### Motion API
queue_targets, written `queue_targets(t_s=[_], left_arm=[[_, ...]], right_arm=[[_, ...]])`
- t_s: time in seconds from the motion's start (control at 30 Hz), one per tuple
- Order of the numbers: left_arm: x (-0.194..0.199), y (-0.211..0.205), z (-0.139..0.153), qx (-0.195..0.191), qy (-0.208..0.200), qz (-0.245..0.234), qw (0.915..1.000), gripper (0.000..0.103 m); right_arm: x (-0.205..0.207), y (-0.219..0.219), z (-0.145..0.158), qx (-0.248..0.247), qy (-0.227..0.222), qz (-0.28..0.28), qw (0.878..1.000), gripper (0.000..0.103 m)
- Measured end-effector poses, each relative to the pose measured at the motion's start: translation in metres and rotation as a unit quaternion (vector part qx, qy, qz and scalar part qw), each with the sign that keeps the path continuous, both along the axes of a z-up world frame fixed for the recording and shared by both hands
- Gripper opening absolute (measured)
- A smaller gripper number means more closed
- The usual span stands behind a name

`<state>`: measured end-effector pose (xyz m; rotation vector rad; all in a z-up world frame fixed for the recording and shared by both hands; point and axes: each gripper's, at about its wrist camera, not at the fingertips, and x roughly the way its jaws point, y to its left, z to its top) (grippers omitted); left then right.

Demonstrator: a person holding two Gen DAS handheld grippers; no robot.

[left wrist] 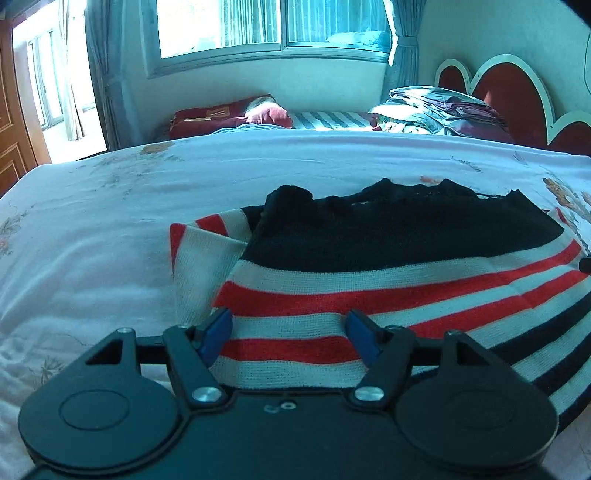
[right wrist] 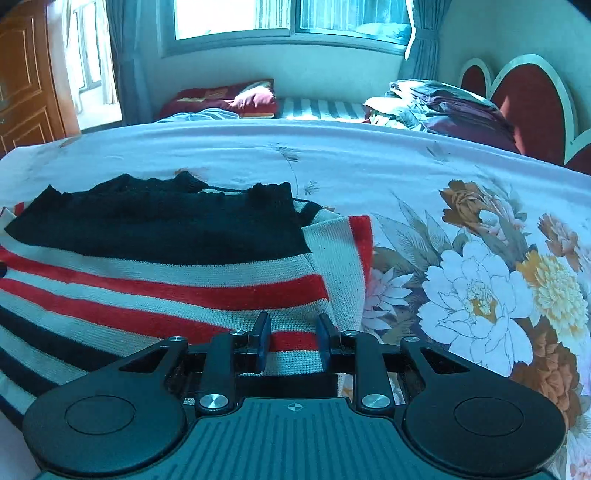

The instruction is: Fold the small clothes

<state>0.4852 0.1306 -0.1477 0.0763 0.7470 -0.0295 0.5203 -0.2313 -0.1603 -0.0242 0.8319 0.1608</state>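
A striped knit sweater (left wrist: 388, 291) lies flat on a floral bedsheet (left wrist: 110, 206), its dark top band toward the window (left wrist: 273, 26) and its red, white and navy stripes running across toward both cameras. No brand, label or readable writing shows on the garment or the tools.

The left gripper (left wrist: 290, 332) sits at the sweater's near hem beside its left edge, blue fingertips (left wrist: 218, 332) spread wide, with striped cloth lying between them. The right gripper (right wrist: 293, 341) sits at the near hem by the right edge, its fingers a narrower gap apart with cloth between them; whether they pinch it cannot be told.

Bare sheet lies open to the sweater's left, right and far side. Folded bedding (right wrist: 443, 107), a red pillow (right wrist: 229, 98) and a headboard (right wrist: 532, 92) stand well beyond.
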Motion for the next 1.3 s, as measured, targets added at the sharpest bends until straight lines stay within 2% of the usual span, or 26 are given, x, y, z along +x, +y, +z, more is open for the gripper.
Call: queue_targets(t_s=[0.07, 0.13, 0.2, 0.33, 0.37, 0.4, 0.47, 0.57, 0.63, 0.8, 0.87, 0.93, 1.0, 1.03, 1.07, 1.1, 1.17, 1.2, 1.23, 1.3], left_arm=[[-0.004, -0.015, 0.007, 0.003, -0.005, -0.001, 1.0000, 0.061], [-0.012, -0.036, 0.013, -0.015, -0.014, -0.027, 0.9994, 0.062], [-0.020, -0.061, 0.012, -0.018, -0.013, -0.062, 0.9978, 0.063], [-0.031, -0.101, -0.002, -0.008, 0.010, -0.099, 0.9950, 0.064], [-0.033, -0.108, -0.006, 0.011, 0.014, -0.101, 0.9948, 0.065], [-0.034, -0.111, -0.009, 0.023, 0.012, -0.101, 0.9946, 0.065], [-0.034, -0.109, -0.007, 0.014, 0.019, -0.097, 0.9950, 0.065], [-0.038, -0.101, -0.003, 0.018, 0.021, -0.094, 0.9952, 0.066], [-0.042, -0.087, -0.001, 0.017, 0.020, -0.082, 0.9963, 0.066], [-0.067, -0.044, -0.006, 0.030, 0.020, -0.048, 0.9982, 0.067], [-0.076, -0.032, -0.005, 0.027, 0.021, -0.037, 0.9987, 0.067], [-0.083, -0.027, 0.000, 0.026, 0.014, -0.028, 0.9992, 0.066], [-0.086, -0.025, 0.003, 0.029, 0.013, -0.021, 0.9993, 0.066], [-0.087, -0.024, 0.003, 0.029, 0.013, -0.017, 0.9993, 0.066], [-0.087, -0.022, 0.003, 0.027, 0.015, -0.014, 0.9994, 0.066], [-0.087, -0.020, 0.002, 0.023, 0.018, -0.010, 0.9995, 0.066], [-0.087, -0.017, 0.001, 0.009, 0.021, -0.001, 0.9997, 0.066], [-0.087, -0.015, 0.000, 0.002, 0.023, 0.004, 0.9997, 0.066], [-0.087, -0.014, 0.000, -0.002, 0.024, 0.008, 0.9997, 0.066], [-0.088, -0.013, 0.000, 0.004, 0.026, 0.014, 0.9996, 0.066]], right_arm=[[-0.005, 0.012, 0.013, -0.004, -0.016, -0.003, 1.000, 0.025], [-0.013, 0.026, 0.026, 0.026, -0.030, 0.009, 0.999, 0.025], [-0.020, 0.046, 0.028, 0.050, -0.022, 0.041, 0.998, 0.025], [-0.037, 0.097, 0.013, 0.035, 0.004, 0.103, 0.994, 0.025], [-0.040, 0.105, 0.006, 0.020, 0.011, 0.106, 0.994, 0.025], [-0.045, 0.109, 0.003, 0.006, -0.001, 0.104, 0.995, 0.026], [-0.048, 0.111, 0.002, 0.001, 0.001, 0.100, 0.995, 0.026], [-0.044, 0.100, 0.005, 0.013, 0.016, 0.095, 0.995, 0.026], [-0.046, 0.088, 0.006, 0.000, 0.020, 0.085, 0.996, 0.025], [-0.073, 0.043, 0.003, -0.029, 0.042, 0.067, 0.996, 0.025], [-0.085, 0.029, 0.001, -0.020, 0.045, 0.066, 0.997, 0.025], [-0.090, 0.021, 0.011, -0.011, 0.036, 0.056, 0.998, 0.026], [-0.094, 0.011, 0.024, -0.009, 0.005, 0.024, 1.000, 0.026], [-0.093, 0.005, 0.025, -0.006, 0.006, 0.008, 1.000, 0.029], [-0.089, -0.001, 0.023, -0.005, 0.016, -0.009, 1.000, 0.039], [-0.087, -0.006, 0.020, -0.001, 0.025, -0.017, 1.000, 0.043], [-0.081, -0.015, 0.011, 0.025, 0.055, -0.018, 0.998, 0.043], [-0.081, -0.020, 0.008, 0.051, 0.064, -0.017, 0.996, 0.036], [-0.084, -0.025, 0.006, 0.071, 0.069, -0.018, 0.995, 0.024], [-0.090, -0.030, 0.007, 0.070, 0.068, -0.023, 0.995, 0.006]])
